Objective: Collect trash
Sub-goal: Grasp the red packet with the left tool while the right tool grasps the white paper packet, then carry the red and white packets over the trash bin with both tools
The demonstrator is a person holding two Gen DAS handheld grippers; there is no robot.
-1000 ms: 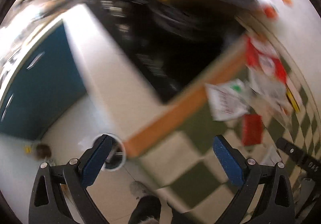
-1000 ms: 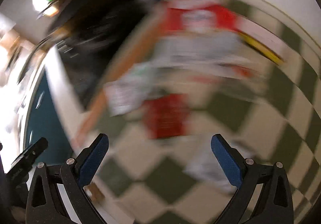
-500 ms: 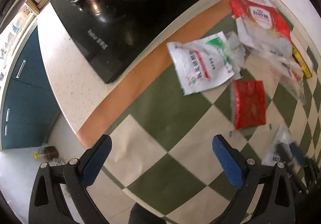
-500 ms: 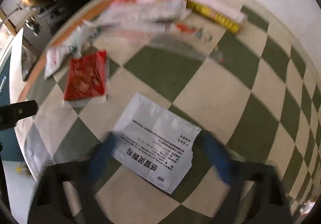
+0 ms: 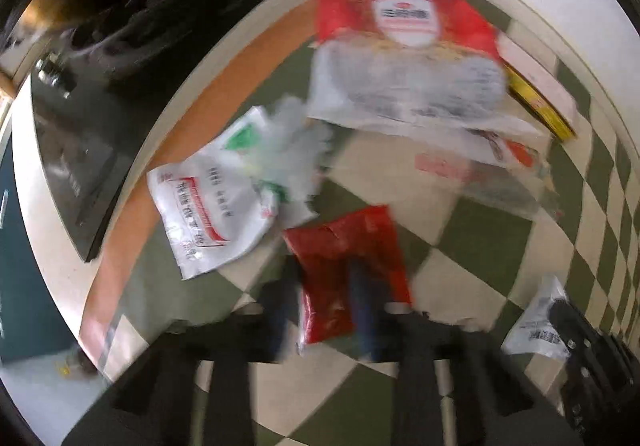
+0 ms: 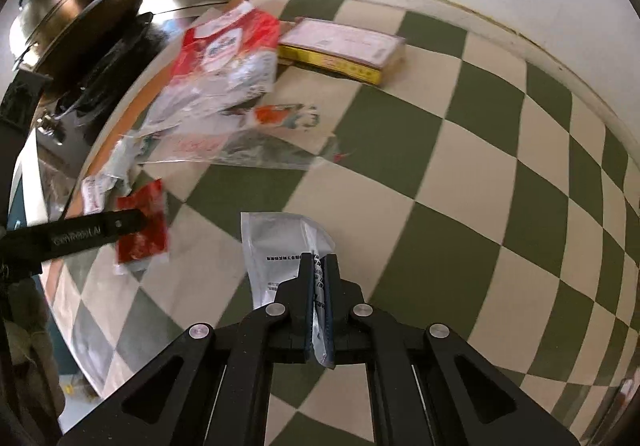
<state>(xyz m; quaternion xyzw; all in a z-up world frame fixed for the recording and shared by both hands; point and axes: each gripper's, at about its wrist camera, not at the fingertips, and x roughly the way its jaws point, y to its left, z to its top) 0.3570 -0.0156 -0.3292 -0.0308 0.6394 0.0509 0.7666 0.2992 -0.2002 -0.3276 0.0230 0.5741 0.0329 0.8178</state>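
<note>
Evidently the right gripper (image 6: 318,278) pinches the white sachet (image 6: 280,246) for lifting, while the blurred left gripper (image 5: 324,306), jaws narrowed, straddles the red packet (image 5: 344,262), grip uncertain.

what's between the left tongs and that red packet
Nothing visible. In the blurred left wrist view the left tongs already straddle the red packet, one finger on each side of its near half. Whether they have closed on it cannot be told.

Green-and-cream checked cloth (image 6: 460,174) over the bench. Lying on it: flat yellow-edged box (image 6: 340,50) far, big red-and-clear plastic bag (image 6: 224,58) to its left, small red sachet (image 6: 144,226) near left, white printed pouch (image 5: 204,214) beside it.
</note>
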